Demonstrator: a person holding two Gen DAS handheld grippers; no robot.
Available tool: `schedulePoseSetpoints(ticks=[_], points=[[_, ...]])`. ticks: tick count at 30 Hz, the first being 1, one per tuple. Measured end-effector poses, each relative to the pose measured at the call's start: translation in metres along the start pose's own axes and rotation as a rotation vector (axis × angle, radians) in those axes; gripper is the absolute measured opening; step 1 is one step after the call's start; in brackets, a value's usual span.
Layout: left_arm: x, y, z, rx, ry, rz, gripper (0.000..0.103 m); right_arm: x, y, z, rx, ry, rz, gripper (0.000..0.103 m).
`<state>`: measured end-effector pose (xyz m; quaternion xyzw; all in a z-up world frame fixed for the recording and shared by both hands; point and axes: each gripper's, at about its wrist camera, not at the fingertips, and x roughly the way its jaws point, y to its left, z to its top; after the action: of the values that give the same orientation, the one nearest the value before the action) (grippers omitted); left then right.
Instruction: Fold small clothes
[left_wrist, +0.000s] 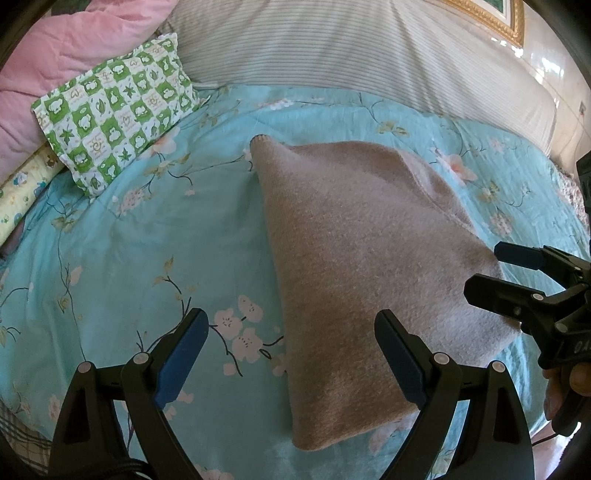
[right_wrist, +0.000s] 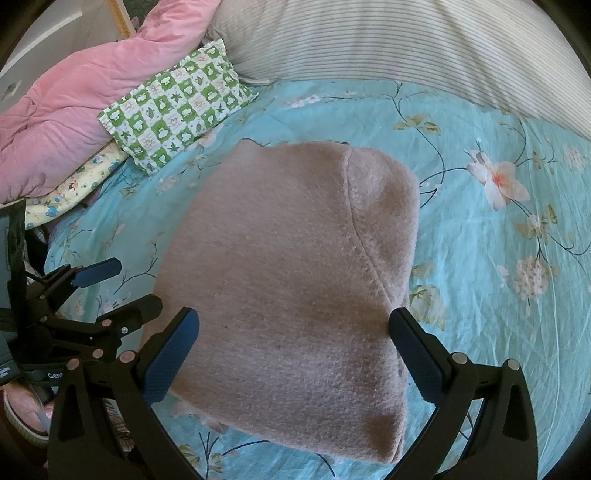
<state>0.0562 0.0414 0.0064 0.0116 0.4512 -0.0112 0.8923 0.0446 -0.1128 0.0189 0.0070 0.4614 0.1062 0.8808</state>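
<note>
A folded tan-pink knit garment (left_wrist: 369, 266) lies flat on the turquoise flowered bedsheet (left_wrist: 140, 236); it also shows in the right wrist view (right_wrist: 288, 288). My left gripper (left_wrist: 291, 354) is open and empty, hovering over the garment's near left edge. My right gripper (right_wrist: 293, 350) is open and empty, just above the garment's near end. The right gripper also shows in the left wrist view (left_wrist: 491, 269) at the garment's right edge. The left gripper shows in the right wrist view (right_wrist: 125, 284) beside the garment's left edge.
A green-and-white checked pillow (left_wrist: 118, 114) lies at the back left, with a pink quilt (left_wrist: 55, 62) and a yellow printed cloth (left_wrist: 26, 184) behind it. A striped bolster (left_wrist: 351, 48) runs along the back of the bed.
</note>
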Motion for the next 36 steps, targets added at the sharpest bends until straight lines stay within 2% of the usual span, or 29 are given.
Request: schedulePoseSetpoints(ticks=[12, 36], points=[[-0.004, -0.002, 0.002, 0.01, -0.029, 0.019, 0.092, 0.0, 0.002, 0.0, 0.005, -0.003, 0.003, 0.102], [-0.002, 0.01, 0.002, -0.023, -0.012, 0.02, 0.092, -0.001, -0.008, 0.001, 0.035, -0.015, -0.002, 0.102]])
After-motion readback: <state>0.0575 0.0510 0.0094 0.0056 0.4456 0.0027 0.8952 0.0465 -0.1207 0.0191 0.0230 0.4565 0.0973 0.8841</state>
